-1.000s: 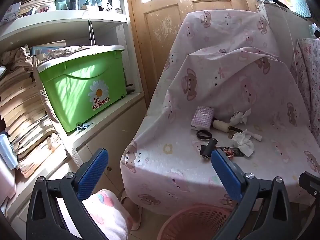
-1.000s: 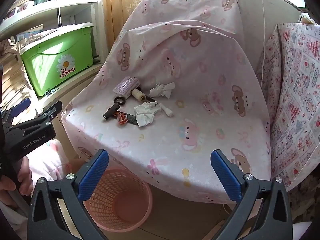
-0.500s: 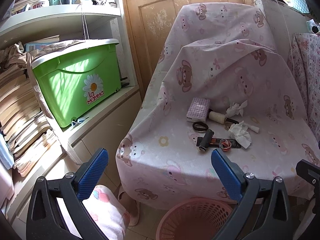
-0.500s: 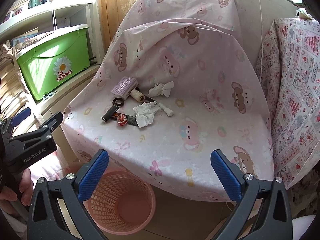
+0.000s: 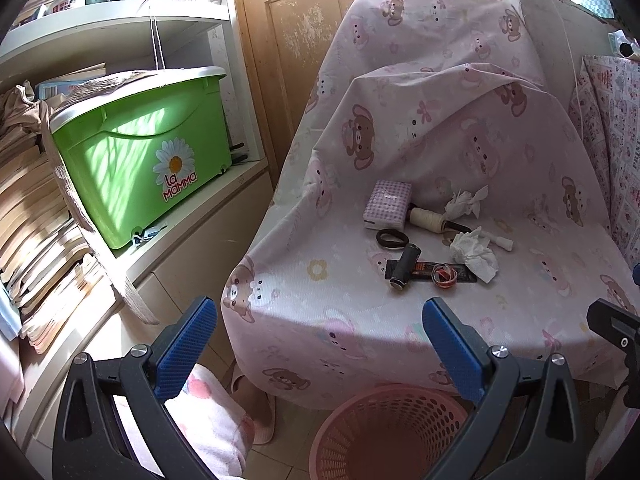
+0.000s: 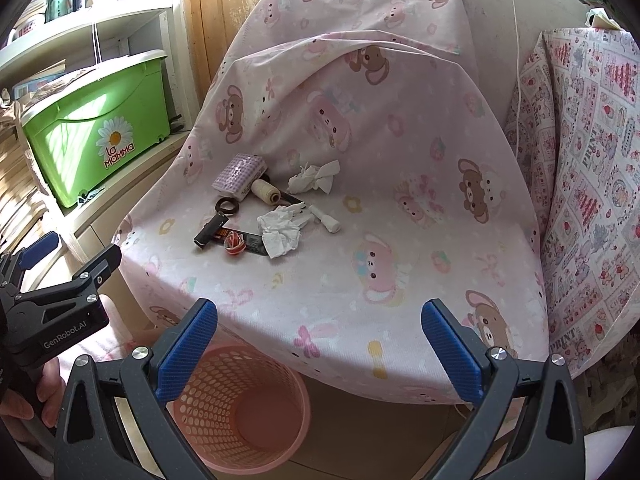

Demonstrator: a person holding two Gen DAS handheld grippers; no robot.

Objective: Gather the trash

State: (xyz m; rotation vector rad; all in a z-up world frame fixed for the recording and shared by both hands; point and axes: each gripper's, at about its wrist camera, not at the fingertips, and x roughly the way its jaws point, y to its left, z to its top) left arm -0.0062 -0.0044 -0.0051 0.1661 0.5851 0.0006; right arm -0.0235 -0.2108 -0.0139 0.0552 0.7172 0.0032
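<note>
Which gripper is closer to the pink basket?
Left, marginally. The left gripper hovers just above the basket; the right gripper is up and to its right. Both open, empty.

I am seeing a green storage box (image 5: pixel 144 152) sitting on a white shelf (image 5: pixel 192 216), stacked papers (image 5: pixel 28 216) lying left of it, and a worn wooden door (image 5: pixel 304 40) standing behind.

Both tools look the same — dark grey plastic arms that spread out like a V, each tipped with a bright blue bumpy pad. The left gripper (image 5: pixel 319 344) and the right gripper (image 6: pixel 319 344) have shiny round silver screws near the pads. On the side of the left one, small white letters say "GenRobot.AI". A hand (image 6: pixel 24 396) shows at the edge — fingers only.
</note>
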